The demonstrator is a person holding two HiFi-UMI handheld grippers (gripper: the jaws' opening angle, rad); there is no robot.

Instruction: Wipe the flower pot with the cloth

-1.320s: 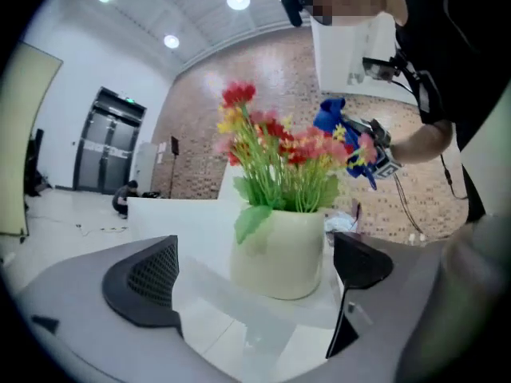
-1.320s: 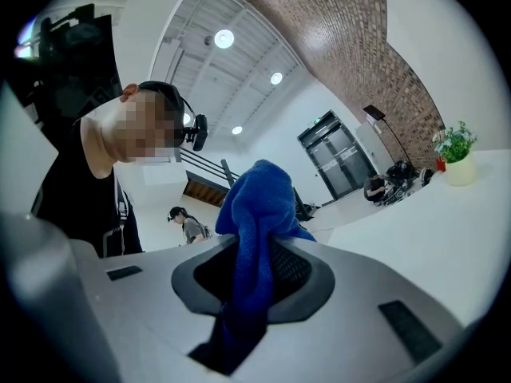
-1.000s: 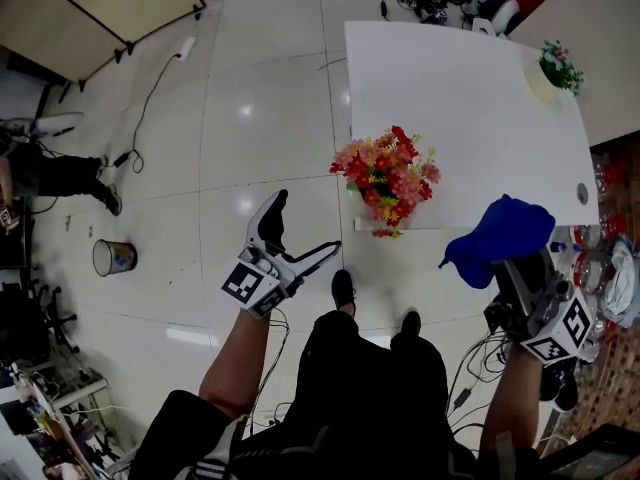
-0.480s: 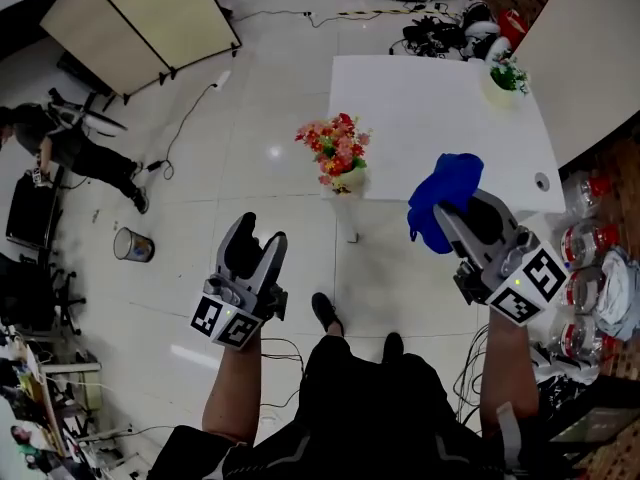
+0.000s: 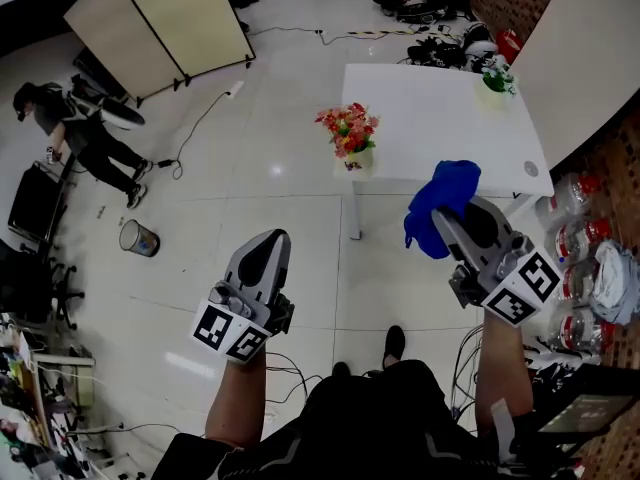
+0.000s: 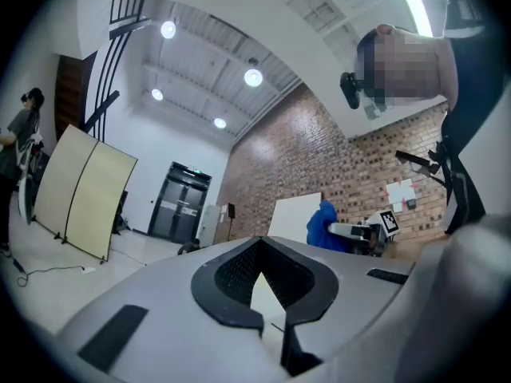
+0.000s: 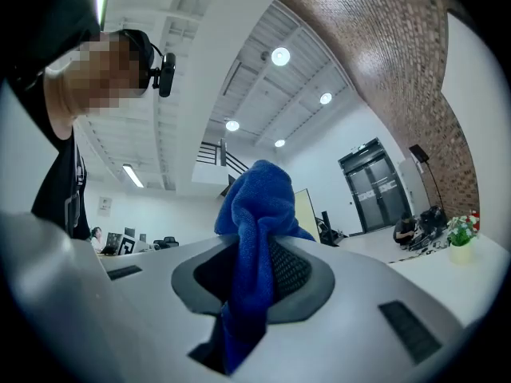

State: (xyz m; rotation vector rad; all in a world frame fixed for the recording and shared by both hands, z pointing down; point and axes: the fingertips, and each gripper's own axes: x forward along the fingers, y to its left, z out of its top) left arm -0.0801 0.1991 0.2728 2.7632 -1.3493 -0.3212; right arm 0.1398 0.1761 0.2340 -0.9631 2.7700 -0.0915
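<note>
Left tongs point(image 5: 268, 243) have just snapped shut, nothing between them. Right tongs point(image 5: 452, 218) clamp the blue cloth point(image 5: 440, 193). The flower pot point(image 5: 358, 157) stands at the white surface's point(image 5: 430, 98) near corner, well apart from both.

Clamped between the right gripper's point(image 5: 458, 230) jaws: blue cloth point(image 5: 445, 183), bunched, spilling up and over the tips, held in the air. Upright at the white table's point(image 5: 440, 118) near left corner: pale flower pot point(image 5: 358, 158), packed with red, orange and pink blooms, well apart from the cloth.
</note>
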